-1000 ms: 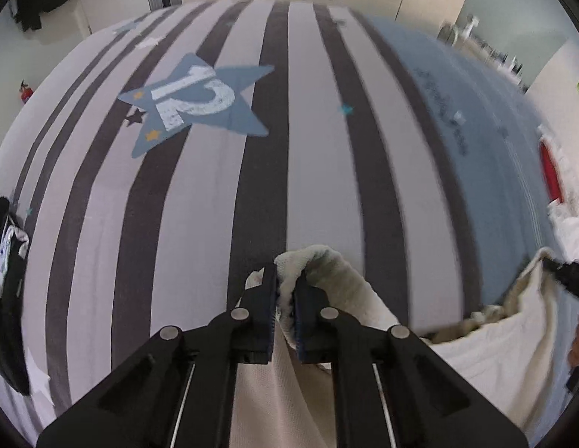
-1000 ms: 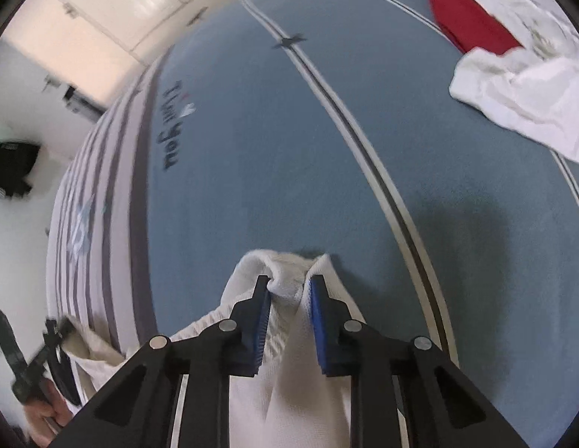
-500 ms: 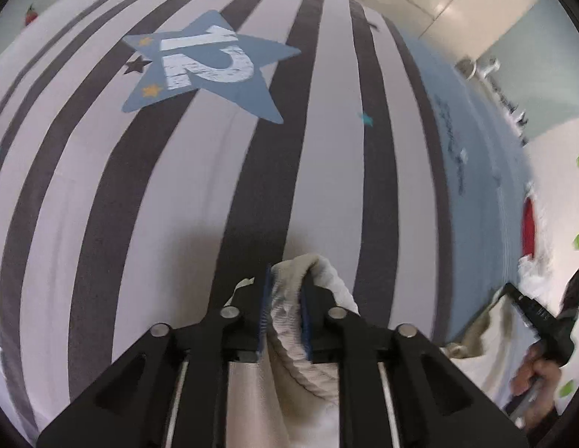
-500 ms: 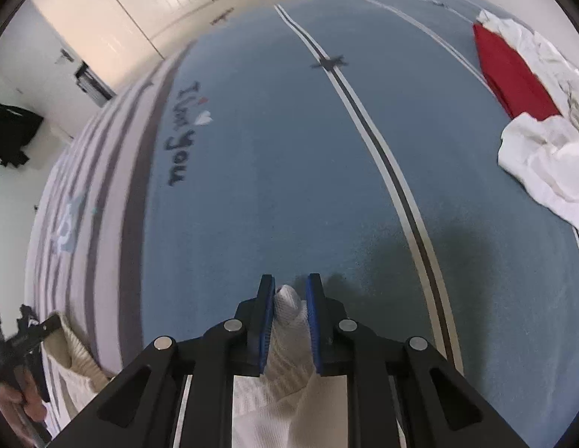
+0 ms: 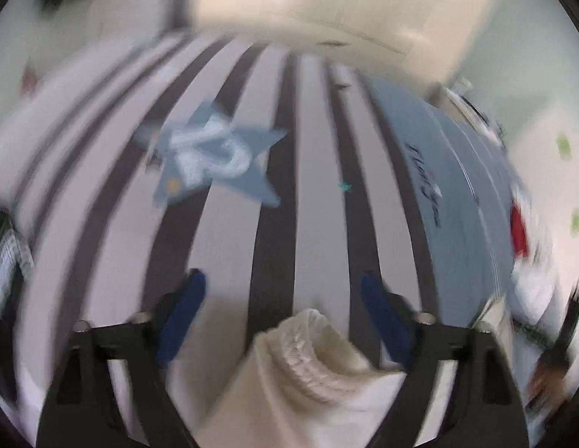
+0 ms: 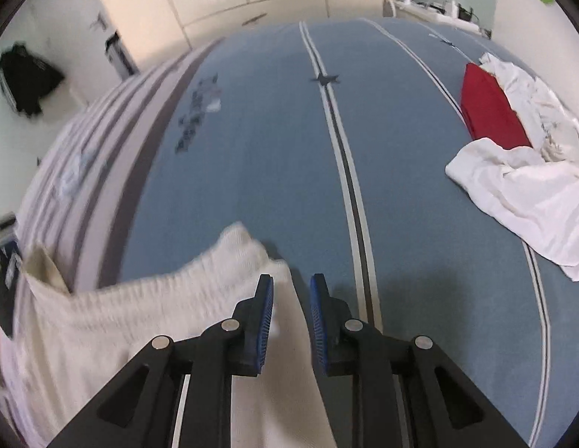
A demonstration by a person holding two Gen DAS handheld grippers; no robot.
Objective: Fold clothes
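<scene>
In the left wrist view, which is blurred, the left gripper has its blue-padded fingers spread wide and still opening. The cream garment lies below and between them at the bottom centre of the frame, its ribbed edge bunched up, and neither pad touches it. Beyond it the bed fills the frame with dark and pale stripes and a blue star in the upper left.

In the right wrist view the right gripper holds its fingers narrowly parted. The cream garment spreads across the lower left, one edge running up between the pads. It brushes the left pad, but a gap shows beside the right one, so nothing is clamped. A white cloth and a red item lie at the right edge of the blue bedspread.
</scene>
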